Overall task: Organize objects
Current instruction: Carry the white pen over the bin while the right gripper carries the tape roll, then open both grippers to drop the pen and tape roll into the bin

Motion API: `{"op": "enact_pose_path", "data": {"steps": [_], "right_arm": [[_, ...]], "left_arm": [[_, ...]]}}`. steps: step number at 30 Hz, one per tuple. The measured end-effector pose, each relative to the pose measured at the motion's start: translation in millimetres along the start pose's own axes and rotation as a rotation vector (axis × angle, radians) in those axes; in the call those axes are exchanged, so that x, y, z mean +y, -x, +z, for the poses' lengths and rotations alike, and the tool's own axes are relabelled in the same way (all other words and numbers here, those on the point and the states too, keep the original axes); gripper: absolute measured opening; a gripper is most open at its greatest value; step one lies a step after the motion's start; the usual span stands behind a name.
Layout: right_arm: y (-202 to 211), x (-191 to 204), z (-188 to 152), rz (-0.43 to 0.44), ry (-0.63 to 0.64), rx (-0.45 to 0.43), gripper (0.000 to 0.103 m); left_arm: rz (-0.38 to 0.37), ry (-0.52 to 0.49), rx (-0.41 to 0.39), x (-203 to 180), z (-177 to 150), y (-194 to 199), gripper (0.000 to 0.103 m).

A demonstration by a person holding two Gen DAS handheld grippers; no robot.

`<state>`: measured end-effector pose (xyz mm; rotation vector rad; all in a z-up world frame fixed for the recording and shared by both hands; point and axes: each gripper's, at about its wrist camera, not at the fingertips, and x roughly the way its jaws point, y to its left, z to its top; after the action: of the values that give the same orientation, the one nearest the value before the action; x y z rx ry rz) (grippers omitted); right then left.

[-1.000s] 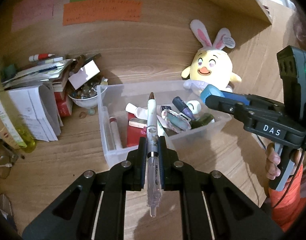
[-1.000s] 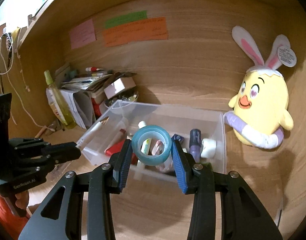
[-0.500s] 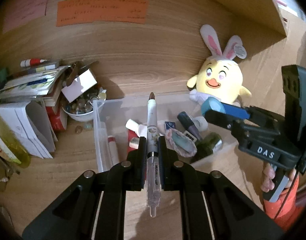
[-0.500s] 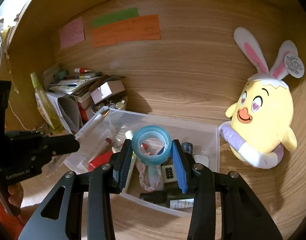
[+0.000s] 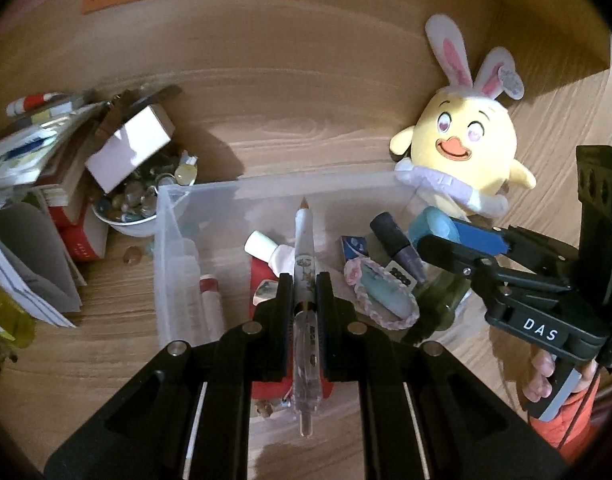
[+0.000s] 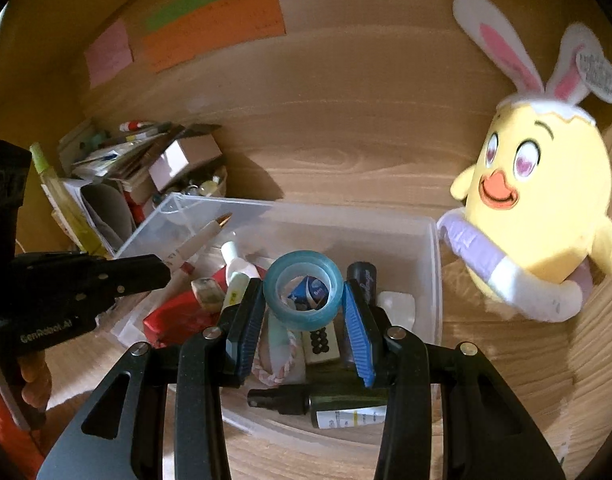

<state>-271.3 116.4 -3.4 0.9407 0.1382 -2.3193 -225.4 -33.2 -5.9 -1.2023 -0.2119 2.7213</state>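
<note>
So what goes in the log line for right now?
left gripper: holds pen | right gripper: holds tape roll | both over clear bin

Black grippers, silver screws, blue-padded right fingers (image 6: pixel 359 342), white "DAS" marking.

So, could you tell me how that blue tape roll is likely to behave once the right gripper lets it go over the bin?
The tape roll is a round, hollow ring, so it probably weighs little and may roll or bounce. The right gripper holds it upright over the cluttered clear bin, so it will likely tip flat against the items beneath.
</note>
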Motion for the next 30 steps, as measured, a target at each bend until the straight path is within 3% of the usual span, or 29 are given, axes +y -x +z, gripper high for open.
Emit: {"op": "enact_pose_path", "data": {"steps": [14, 16, 18, 25, 30], "right_arm": [[-23.9, 6.1, -8.2, -0.044, 0.041, 0.070, 0.037], [-24.1, 6.4, -8.5, -0.048, 0.044, 0.071, 0.037], [-24.0, 6.8, -8.4, -0.051, 0.046, 0.073, 0.037], [-19.0, 6.4, -7.5, -0.052, 0.043, 0.081, 0.037], [-7.3, 10.2, -5.6, -0.054, 0.050, 0.055, 0.047]], "left_arm": [[-0.026, 0.036, 0.017, 5.7, -2.7, 5.4, 0.013], [-0.014, 0.032, 0.004, 5.2, -5.1, 10.9, 0.018], [0.013, 0.020, -0.019, 3.3, -8.6, 18.0, 0.031], [0.038, 0.009, -0.056, 1.2, -17.3, 32.5, 0.045], [0.059, 0.001, -0.084, -1.6, -23.0, 41.5, 0.057]]}}
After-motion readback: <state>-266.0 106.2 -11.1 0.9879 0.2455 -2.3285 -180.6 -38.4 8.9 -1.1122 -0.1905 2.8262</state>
